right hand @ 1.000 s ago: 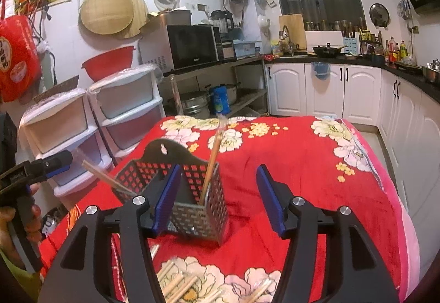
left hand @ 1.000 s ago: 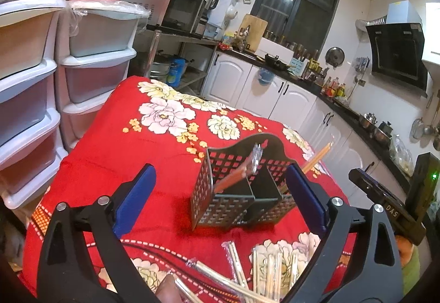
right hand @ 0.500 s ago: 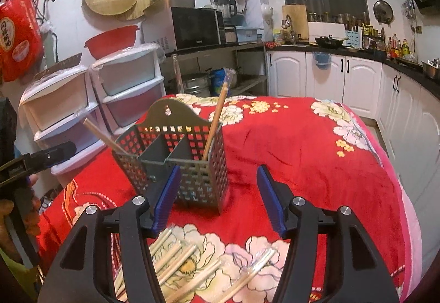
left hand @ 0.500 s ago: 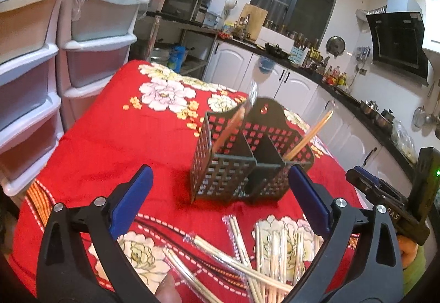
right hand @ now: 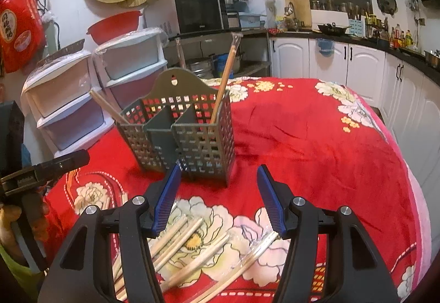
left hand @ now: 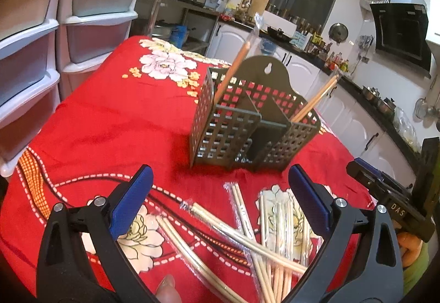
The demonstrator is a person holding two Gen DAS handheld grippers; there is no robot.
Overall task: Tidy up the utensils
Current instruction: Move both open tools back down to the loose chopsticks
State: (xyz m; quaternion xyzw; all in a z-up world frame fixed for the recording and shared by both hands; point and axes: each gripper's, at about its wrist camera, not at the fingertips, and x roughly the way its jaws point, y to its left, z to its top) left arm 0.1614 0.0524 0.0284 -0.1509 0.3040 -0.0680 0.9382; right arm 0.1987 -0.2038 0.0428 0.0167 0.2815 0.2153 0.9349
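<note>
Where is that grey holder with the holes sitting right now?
The grey holder stands upright on the red flowered tablecloth, mid-table in both wrist views, just beyond the loose wrapped chopsticks, with the plastic drawer units behind it.

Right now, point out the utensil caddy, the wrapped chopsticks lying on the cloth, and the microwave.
utensil caddy [left hand: 220, 135]: left wrist view, perforated front wall.
wrapped chopsticks [right hand: 192, 259]: right wrist view, mid-length of one pair.
microwave [right hand: 199, 13]: right wrist view, door glass.
</note>
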